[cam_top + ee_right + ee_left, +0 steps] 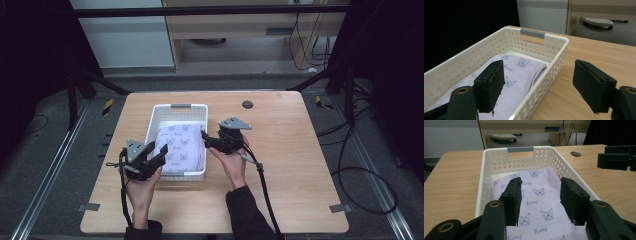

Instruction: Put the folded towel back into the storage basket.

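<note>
High view: a person is standing at a wooden table [290, 165] with a white perforated basket [178, 108] in the middle, and a folded lilac cloth with cat-face print [180, 149] is lying inside it, filling most of the floor. The left gripper [155, 153] is hovering at the basket's near left corner, fingers spread and holding nothing; the right gripper [206, 137] is hovering at the basket's right wall, also spread and empty. Left gripper view: the fingers [513, 200] are standing apart above the near end of the cloth [541, 202], pointing along the basket [486, 182] towards its grey-handled far wall; the other gripper [616, 160] is showing off to the right over the table [451, 185]. Right gripper view: the fingers [491, 85] are straddling the basket's long wall [549, 75], one over the cloth [519, 72], the other over bare table [594, 55]. Judgement: the step in hand looks like reaching in for the cloth, or possibly gripping the basket wall; can't tell which. For a clean pick the left gripper should be dropping straight down so both fingers are clearing the rim, then pinching a folded edge through all layers rather than the flat middle. The right gripper needs shifting inward so both fingers are inside the wall before closing, otherwise it is clamping plastic and tipping the basket.
</note>
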`<action>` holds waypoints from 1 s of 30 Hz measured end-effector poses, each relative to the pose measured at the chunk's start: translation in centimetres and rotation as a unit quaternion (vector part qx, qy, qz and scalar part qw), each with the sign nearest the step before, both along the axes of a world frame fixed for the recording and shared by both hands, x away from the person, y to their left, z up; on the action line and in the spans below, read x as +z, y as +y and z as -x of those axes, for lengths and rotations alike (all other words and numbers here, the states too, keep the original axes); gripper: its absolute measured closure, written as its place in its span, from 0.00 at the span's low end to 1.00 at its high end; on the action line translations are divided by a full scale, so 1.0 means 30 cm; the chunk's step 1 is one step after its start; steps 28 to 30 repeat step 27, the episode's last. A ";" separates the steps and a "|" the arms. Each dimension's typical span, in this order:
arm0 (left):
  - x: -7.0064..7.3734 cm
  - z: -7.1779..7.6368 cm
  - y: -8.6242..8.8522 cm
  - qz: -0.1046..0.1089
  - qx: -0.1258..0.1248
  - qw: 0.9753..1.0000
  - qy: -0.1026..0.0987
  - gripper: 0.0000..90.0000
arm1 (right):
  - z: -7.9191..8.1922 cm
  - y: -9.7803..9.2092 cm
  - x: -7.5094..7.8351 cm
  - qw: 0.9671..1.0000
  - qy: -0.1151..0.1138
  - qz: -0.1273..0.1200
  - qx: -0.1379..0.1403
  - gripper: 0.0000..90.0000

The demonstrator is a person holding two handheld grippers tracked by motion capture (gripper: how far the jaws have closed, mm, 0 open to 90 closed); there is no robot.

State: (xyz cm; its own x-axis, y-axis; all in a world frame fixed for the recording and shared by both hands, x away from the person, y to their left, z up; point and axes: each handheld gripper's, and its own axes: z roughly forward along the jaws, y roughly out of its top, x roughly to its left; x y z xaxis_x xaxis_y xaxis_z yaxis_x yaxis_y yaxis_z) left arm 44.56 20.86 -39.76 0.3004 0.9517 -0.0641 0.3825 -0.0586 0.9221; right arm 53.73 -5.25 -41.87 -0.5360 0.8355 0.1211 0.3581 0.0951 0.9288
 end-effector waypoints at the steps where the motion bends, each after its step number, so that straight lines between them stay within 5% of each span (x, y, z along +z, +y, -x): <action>1: -0.002 0.004 -0.002 -0.001 -0.001 1.000 -0.001 0.55 | 0.012 -0.012 0.001 1.000 0.000 -0.001 0.000 0.27; 11: -0.032 0.035 -0.020 -0.001 -0.020 1.000 -0.017 0.52 | 0.117 -0.156 -0.005 1.000 -0.007 0.002 0.005 0.20; 19: -0.045 0.069 -0.004 -0.006 -0.019 1.000 -0.022 0.50 | 0.206 -0.291 -0.060 1.000 -0.005 -0.001 -0.017 0.18; 30: -0.062 0.092 0.008 -0.011 -0.020 0.999 -0.023 0.49 | 0.250 -0.401 -0.126 0.999 0.007 0.006 -0.045 0.15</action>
